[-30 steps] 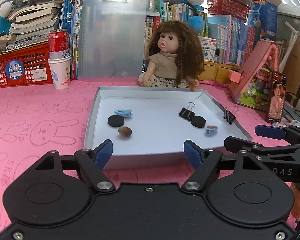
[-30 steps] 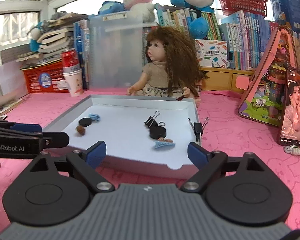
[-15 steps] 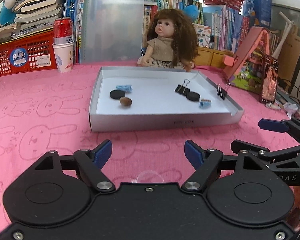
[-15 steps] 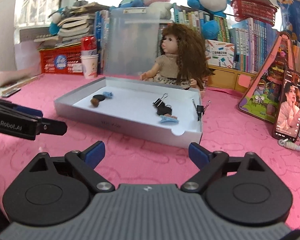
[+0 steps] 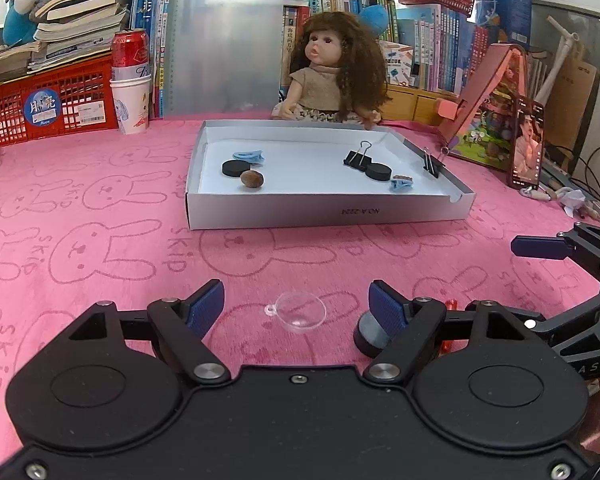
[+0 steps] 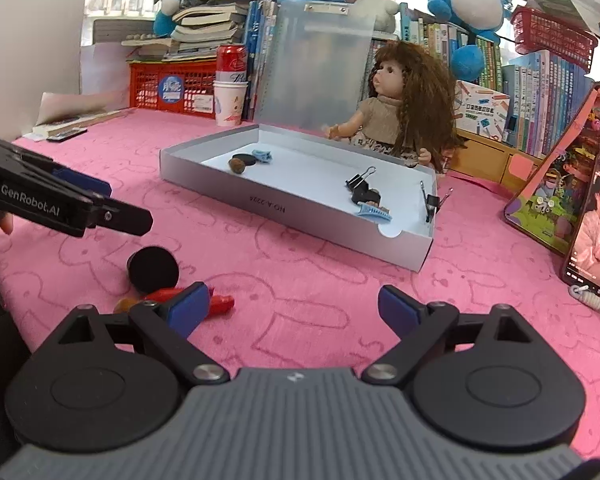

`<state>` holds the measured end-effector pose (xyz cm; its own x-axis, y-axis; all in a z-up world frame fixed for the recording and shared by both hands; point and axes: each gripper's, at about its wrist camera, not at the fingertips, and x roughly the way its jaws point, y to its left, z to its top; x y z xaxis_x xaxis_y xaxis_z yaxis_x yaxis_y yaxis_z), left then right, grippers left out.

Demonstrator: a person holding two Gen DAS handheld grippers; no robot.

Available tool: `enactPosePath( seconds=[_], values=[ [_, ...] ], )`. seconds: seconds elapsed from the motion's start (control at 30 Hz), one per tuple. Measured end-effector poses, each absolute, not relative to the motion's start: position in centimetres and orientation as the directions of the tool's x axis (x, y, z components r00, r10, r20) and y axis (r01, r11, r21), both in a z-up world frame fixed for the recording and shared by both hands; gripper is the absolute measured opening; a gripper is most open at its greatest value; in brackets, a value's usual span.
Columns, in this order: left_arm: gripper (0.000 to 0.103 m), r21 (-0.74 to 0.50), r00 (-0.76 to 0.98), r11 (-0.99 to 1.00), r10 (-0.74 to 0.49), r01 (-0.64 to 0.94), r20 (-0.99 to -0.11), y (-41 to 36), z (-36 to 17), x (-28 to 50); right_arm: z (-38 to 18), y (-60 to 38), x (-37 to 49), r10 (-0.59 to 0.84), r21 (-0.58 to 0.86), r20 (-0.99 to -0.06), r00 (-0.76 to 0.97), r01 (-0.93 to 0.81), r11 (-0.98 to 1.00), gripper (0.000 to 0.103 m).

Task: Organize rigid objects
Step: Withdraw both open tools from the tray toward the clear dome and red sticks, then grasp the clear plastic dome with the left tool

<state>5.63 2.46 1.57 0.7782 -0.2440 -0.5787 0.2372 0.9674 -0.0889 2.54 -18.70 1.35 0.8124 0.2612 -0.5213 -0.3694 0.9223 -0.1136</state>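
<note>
Where readable: left tool (image 6: 112,216) "GenRobot.AI" | box (image 5: 328,212) "NO.A-2224" | both tools apart, empty

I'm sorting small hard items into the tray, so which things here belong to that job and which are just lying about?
Job: tray, binder clips, black discs, blue clips, clear dome, red piece.

Lying about: doll, phone, can, paper cup.

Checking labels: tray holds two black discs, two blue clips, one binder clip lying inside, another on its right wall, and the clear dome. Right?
Not quite. The clear dome is not in the tray; it lies on the pink cloth in front of it, between the left gripper fingers, untouched. The left wrist view shows this. The rest holds.
</note>
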Motion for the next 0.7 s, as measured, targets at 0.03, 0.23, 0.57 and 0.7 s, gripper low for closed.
enactPosePath(
  seconds=[0.03,0.23,0.57,0.7],
  values=[
    [0.078,-0.089,0.778,0.968,-0.243,0.236,-0.579,2.5,1.6,5.5,1.3,-18.7,2.4,0.266,-0.116,-0.524,0.809,-0.377,0.919,0.096],
    [0.077,-0.090,0.779,0.970,-0.236,0.227,-0.582,2.8,1.3,4.9,0.9,-18.0,2.0,0.293,-0.130,-0.538,0.790,-0.422,0.897,0.096],
    [0.068,-0.101,0.762,0.969,-0.239,0.224,-0.602,3.1,0.3,4.8,0.2,-17.1,2.6,0.308,-0.113,-0.554,0.774,-0.436,0.893,0.096],
    [0.067,-0.116,0.769,0.972,-0.233,0.205,-0.595,3.2,0.2,5.0,0.2,-16.9,2.7,0.313,-0.094,-0.555,0.770,-0.432,0.897,0.095]
  ],
)
